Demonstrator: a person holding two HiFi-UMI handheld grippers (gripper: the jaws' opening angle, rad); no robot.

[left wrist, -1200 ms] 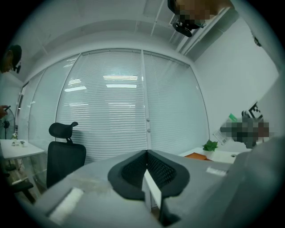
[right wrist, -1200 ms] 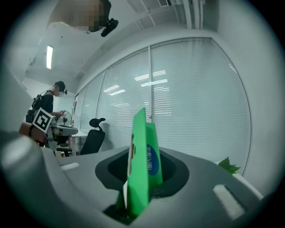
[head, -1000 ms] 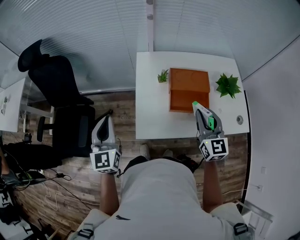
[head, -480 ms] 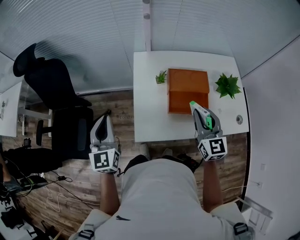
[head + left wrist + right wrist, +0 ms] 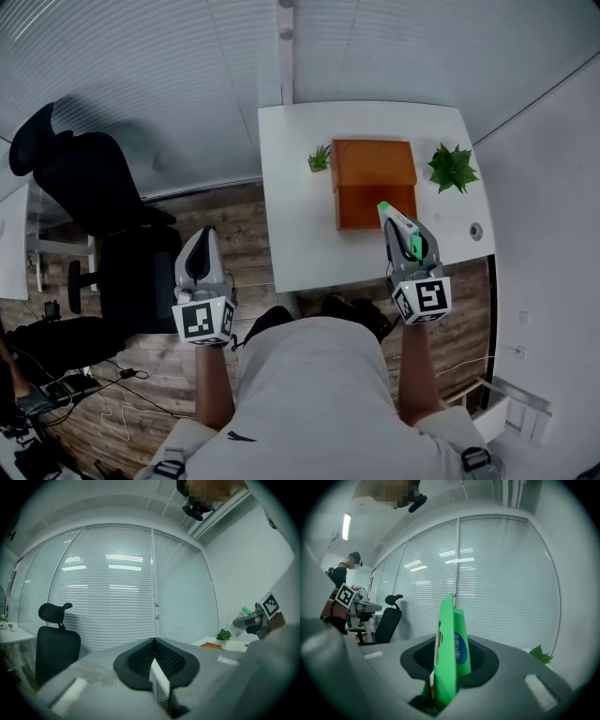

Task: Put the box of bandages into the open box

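Green box of bandages (image 5: 451, 658) is pinched in the right gripper (image 5: 392, 219) by the near right corner of the open orange box (image 5: 373, 161), left gripper (image 5: 204, 236) pressed together and empty — let go too early, it could be caught on the rim and tipped onto the desk (image 5: 300, 211)

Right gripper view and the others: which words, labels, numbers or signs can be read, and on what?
On the box of bandages in the right gripper: white characters in a blue oval, too blurred to read.
On each gripper's marker cube: a black-and-white square pattern, no words.
Nothing else is readable.
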